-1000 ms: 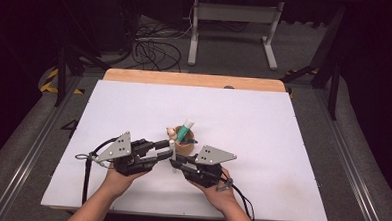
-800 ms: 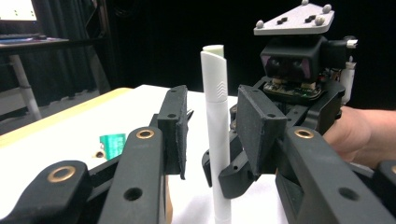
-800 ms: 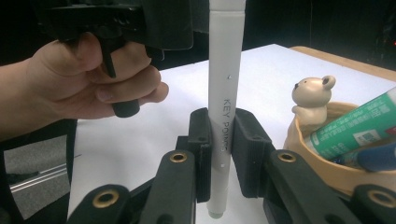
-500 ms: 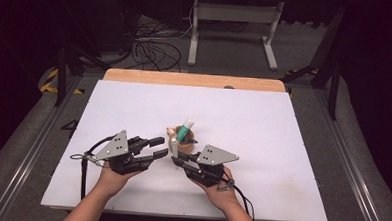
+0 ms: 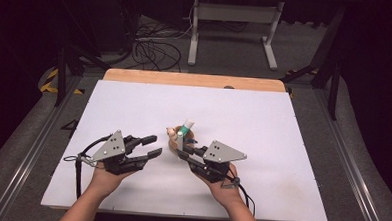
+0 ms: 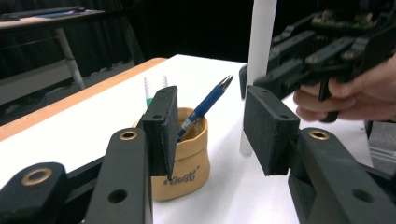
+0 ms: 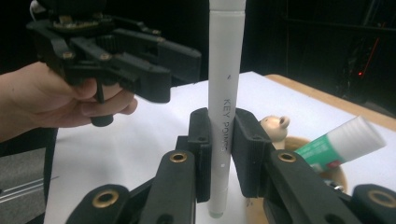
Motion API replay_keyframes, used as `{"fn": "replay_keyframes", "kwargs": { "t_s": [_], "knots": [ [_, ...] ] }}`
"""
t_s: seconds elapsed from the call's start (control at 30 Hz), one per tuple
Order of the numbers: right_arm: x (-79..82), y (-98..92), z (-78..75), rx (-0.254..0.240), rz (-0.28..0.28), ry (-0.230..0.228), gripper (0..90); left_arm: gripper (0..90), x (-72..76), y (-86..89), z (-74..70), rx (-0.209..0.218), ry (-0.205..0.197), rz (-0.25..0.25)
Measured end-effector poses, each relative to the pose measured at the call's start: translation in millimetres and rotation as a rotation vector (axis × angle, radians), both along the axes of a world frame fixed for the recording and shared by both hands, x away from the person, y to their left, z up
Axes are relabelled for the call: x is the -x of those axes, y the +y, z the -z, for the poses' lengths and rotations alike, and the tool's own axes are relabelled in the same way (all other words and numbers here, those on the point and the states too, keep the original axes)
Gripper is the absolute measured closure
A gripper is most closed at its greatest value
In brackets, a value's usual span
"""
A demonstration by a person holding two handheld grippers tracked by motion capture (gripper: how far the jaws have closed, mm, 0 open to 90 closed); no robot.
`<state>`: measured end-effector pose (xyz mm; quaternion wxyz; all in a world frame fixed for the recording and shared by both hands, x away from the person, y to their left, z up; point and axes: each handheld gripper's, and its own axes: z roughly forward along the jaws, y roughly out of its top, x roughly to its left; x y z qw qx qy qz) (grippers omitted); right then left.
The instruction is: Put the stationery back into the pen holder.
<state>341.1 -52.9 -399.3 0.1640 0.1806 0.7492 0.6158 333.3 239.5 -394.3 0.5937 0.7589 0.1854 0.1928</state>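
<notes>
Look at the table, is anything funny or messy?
Nothing is spilled or broken. The blue pen and the glue stick lean crookedly in the tan cup, which is normal for a holder. The right gripper holds a white pen upright beside it.

The table [image 5: 134, 108] has a matt white top with a strip of pale, smooth wood [image 5: 195, 79] along its far edge. The small tan pot [image 6: 189, 161] looks like soft, creased leather or cloth. The white pen [image 7: 225, 93] is smooth matt plastic, the blue pen [image 6: 208, 105] glossy plastic. Both grippers carry rough, grainy black pads [image 6: 161, 123] and brass-coloured metal rivets [image 7: 178, 157].
</notes>
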Motion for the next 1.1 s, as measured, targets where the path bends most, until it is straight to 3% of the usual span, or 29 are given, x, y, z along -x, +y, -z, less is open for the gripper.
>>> {"fn": "replay_keyframes", "kwargs": {
  "t_s": [0.2, 0.53, 0.77, 1.1],
  "knots": [
    [-3.6, -4.7, -8.4, -0.025, 0.025, -0.021, 78.8, 51.7, 0.2, 5.2, 1.5, -0.037, -0.011, -0.033],
    [-13.7, -13.5, -21.2, -0.074, 0.077, -0.073, 78.8, 47.1, -1.4, 6.9, 4.8, -0.058, -0.009, -0.064],
    [-24.4, -14.2, -20.1, -0.108, 0.108, -0.094, 78.8, 45.3, -1.5, 10.5, 6.5, -0.071, -0.012, -0.089],
    [-40.6, -15.5, -9.0, -0.104, 0.155, -0.104, 78.7, 42.2, -1.1, 12.7, 6.5, -0.073, -0.011, -0.098]
  ]
}}
